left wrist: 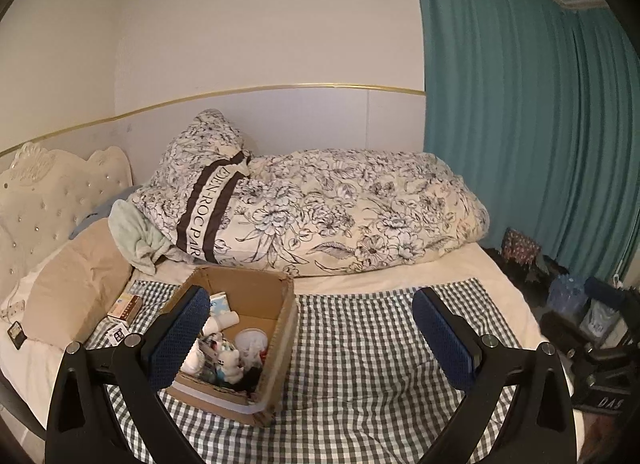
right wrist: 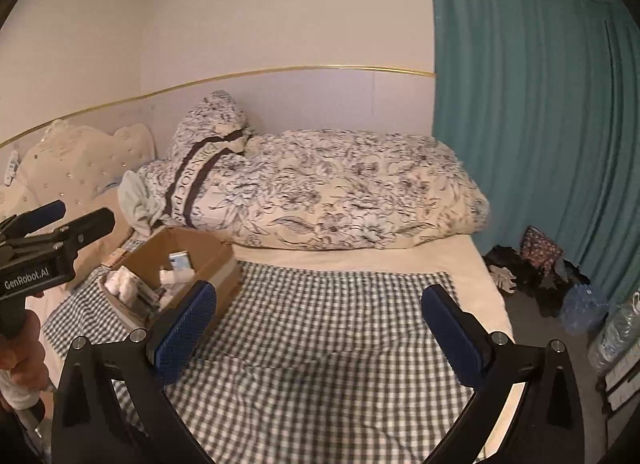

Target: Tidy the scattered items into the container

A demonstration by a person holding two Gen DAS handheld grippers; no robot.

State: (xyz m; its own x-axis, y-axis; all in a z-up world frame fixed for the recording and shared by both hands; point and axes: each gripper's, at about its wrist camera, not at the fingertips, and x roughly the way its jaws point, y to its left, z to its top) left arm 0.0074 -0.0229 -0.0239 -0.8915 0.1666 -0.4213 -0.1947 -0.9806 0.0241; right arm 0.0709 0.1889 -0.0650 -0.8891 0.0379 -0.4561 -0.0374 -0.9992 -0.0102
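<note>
A cardboard box [left wrist: 280, 344] sits on a grey checked cloth [left wrist: 360, 364] on the bed. It holds a small white plush toy [left wrist: 230, 360], a clear round cup [left wrist: 251, 340], a white tube [left wrist: 224, 320] and a blue-white pack [left wrist: 222, 302]. Outside it, to the left, lie an orange-white carton [left wrist: 125, 307] and a small black-white card [left wrist: 118, 334]. My left gripper [left wrist: 312, 312] is open and holds nothing, its left finger over the box. My right gripper [right wrist: 320, 304] is open over the checked cloth [right wrist: 320, 344], right of the box [right wrist: 224, 284]. The left gripper [right wrist: 82, 215] shows at that view's left edge.
A floral duvet [left wrist: 340, 211] is heaped along the wall behind the box. A beige pillow [left wrist: 76, 284] and tufted headboard [left wrist: 40, 199] stand at the left. A teal curtain [left wrist: 520, 103] hangs at the right. Clothes, bags and water bottles [right wrist: 580, 308] clutter the floor beside the bed.
</note>
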